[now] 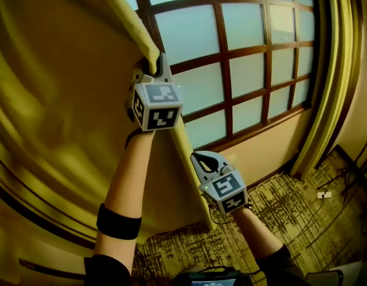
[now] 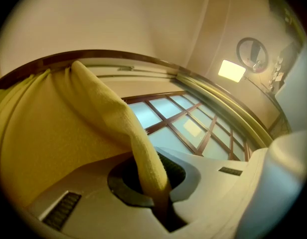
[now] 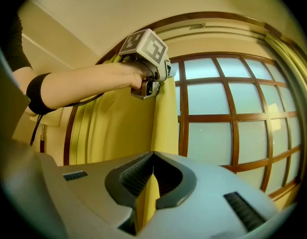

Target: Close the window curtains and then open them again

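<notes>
A yellow curtain (image 1: pixel 58 100) covers the left part of the window (image 1: pixel 243 58). Its leading edge hangs down the middle of the head view. My left gripper (image 1: pixel 152 64) is raised and shut on that edge high up; the fabric (image 2: pixel 143 158) runs between its jaws. Lower down, my right gripper (image 1: pixel 198 158) is shut on the same edge, and the hem (image 3: pixel 146 198) is pinched between its jaws. In the right gripper view the left gripper (image 3: pixel 156 86) shows above, holding the curtain edge (image 3: pixel 166 113). A second yellow curtain (image 1: pixel 329 76) hangs gathered at the window's right side.
The window has dark wooden bars (image 1: pixel 222 58) and frosted panes. A curved curtain rail (image 2: pixel 213 91) runs above it. Patterned carpet (image 1: pixel 291 213) lies below, with a cable and a white plug (image 1: pixel 324 194) at the right. A ceiling light (image 2: pixel 231 70) glows at the upper right.
</notes>
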A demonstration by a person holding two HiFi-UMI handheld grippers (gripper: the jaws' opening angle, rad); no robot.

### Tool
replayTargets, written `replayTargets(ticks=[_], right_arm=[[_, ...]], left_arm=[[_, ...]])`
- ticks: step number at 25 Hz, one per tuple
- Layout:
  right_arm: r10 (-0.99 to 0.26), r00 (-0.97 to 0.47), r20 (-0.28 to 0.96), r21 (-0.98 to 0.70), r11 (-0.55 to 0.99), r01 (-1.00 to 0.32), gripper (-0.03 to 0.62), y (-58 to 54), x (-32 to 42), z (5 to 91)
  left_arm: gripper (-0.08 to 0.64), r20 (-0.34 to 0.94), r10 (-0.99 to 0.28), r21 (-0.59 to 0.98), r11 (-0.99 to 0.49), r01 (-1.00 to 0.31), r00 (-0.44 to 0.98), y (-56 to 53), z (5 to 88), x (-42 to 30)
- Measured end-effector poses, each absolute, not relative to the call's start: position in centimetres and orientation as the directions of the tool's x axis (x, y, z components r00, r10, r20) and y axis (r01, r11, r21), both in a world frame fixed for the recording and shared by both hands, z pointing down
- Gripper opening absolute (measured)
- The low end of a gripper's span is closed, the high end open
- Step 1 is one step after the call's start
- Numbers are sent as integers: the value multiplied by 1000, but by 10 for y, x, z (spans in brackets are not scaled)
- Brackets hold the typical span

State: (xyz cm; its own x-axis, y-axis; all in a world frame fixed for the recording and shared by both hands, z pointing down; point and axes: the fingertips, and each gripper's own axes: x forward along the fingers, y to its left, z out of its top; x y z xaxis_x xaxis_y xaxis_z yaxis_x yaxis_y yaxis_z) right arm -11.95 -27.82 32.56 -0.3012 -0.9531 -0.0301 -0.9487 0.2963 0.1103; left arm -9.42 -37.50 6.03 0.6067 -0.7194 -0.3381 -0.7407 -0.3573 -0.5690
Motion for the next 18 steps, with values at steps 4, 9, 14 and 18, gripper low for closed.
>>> replayTargets(ticks=[4, 9, 14, 18], right_arm=[[-962, -270, -35, 78, 267, -961, 17, -278, -90, 327], [-970, -244, -15, 55, 243, -968, 17, -292, -55, 337], [-982, -191, 14, 64, 191, -979, 17, -303, -30, 340], [-984, -179, 9, 64, 179, -982, 17, -320, -17, 333]], left_arm=[[4, -337, -699, -583, -371, -723, 631, -371, 60, -58], [3, -377, -668, -560, -388, -732, 642, -383, 57, -24], [3, -388, -645, -583, -382, -717, 659, -396, 59, -4], [3, -390, -623, -586, -400, -705, 678, -406, 59, 15]])
